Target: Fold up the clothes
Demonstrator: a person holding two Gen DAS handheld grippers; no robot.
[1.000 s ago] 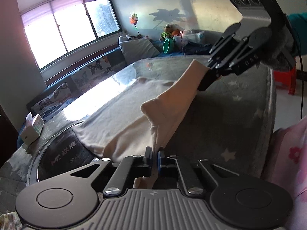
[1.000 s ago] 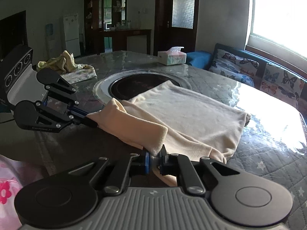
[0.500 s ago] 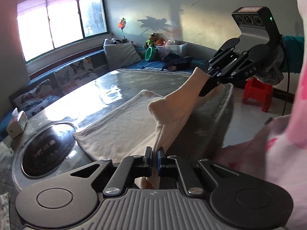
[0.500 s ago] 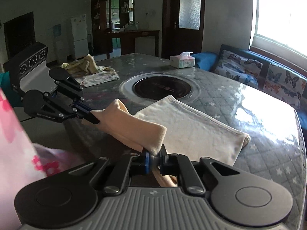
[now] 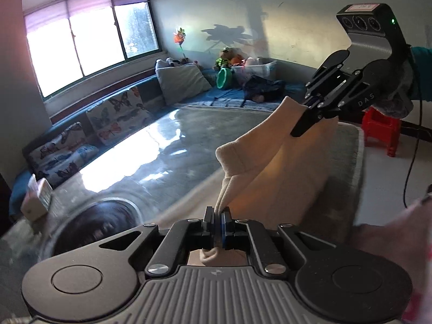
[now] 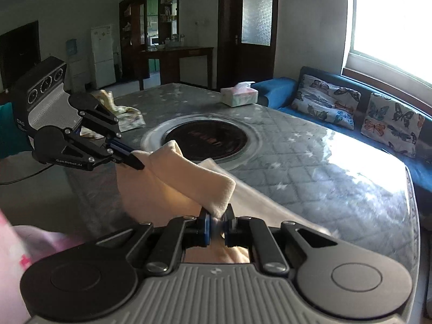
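A cream garment (image 5: 272,172) hangs stretched between my two grippers above the near edge of the grey quilted table (image 5: 172,140). My left gripper (image 5: 217,222) is shut on one corner of it. My right gripper (image 6: 216,222) is shut on the other corner. The cloth (image 6: 189,181) sags between them and its lower part trails down toward the table edge. Each gripper shows in the other's view: the right one (image 5: 305,124) at upper right, the left one (image 6: 135,162) at left.
A round black inset hob (image 6: 206,140) sits in the table's middle. A tissue box (image 6: 239,94) stands at the far edge, and a yellow-green cloth pile (image 6: 118,110) lies at far left. A blue sofa with butterfly cushions (image 6: 351,108) runs along the window. A red stool (image 5: 380,127) stands on the floor.
Both grippers have lifted and pulled the garment back toward the near table edge. Most of the cloth has come off the tabletop and now hangs between them.
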